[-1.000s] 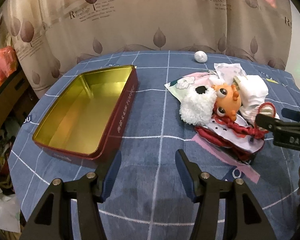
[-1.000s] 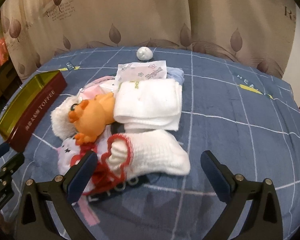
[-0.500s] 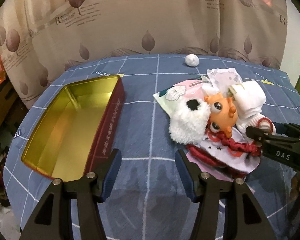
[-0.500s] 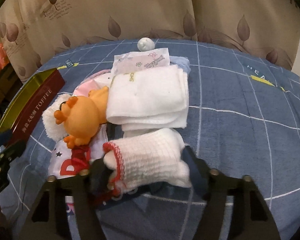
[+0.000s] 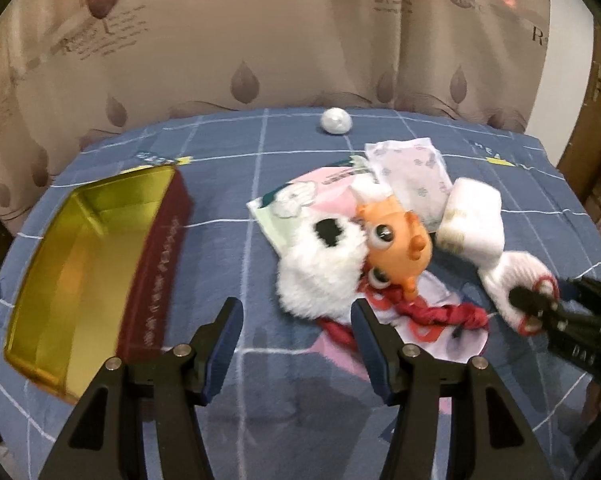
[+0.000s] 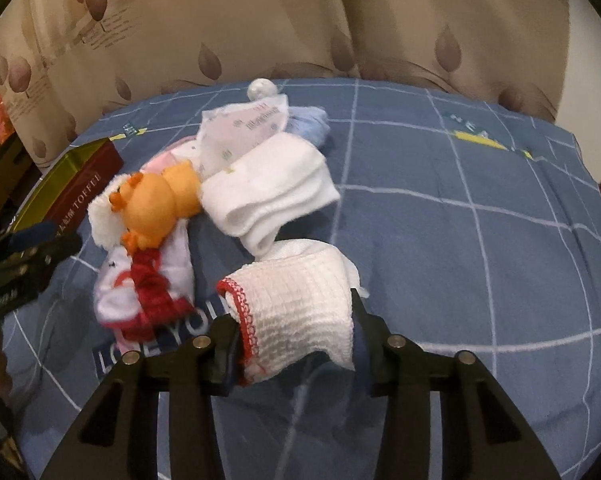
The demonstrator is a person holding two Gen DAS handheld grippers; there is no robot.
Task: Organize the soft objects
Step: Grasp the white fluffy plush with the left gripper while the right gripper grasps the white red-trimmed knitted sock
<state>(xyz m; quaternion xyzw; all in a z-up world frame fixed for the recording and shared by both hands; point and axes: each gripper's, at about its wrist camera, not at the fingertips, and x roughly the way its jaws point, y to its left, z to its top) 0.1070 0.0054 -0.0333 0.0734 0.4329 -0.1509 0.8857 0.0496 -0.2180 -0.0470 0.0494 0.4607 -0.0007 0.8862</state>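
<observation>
My right gripper (image 6: 294,330) is shut on a white knit sock with red trim (image 6: 300,300) and holds it just above the blue cloth; it also shows in the left wrist view (image 5: 516,280). My left gripper (image 5: 296,320) is open and empty, just in front of the white fluffy toy (image 5: 320,268) and the orange doll (image 5: 396,248). A folded white sock (image 6: 268,192) lies behind the doll. The open red tin with gold inside (image 5: 84,264) stands to the left.
Packets of tissue (image 5: 408,172) and a pink packet (image 5: 320,196) lie behind the toys. A red yarn bundle on a printed cloth (image 6: 148,284) lies by the doll. A small white ball (image 5: 335,121) sits at the far edge. A curtain hangs behind the table.
My right gripper closed on the red-trimmed sock and lifted it slightly. My left gripper moved right and forward, toward the toys; the tin now lies further left in its view.
</observation>
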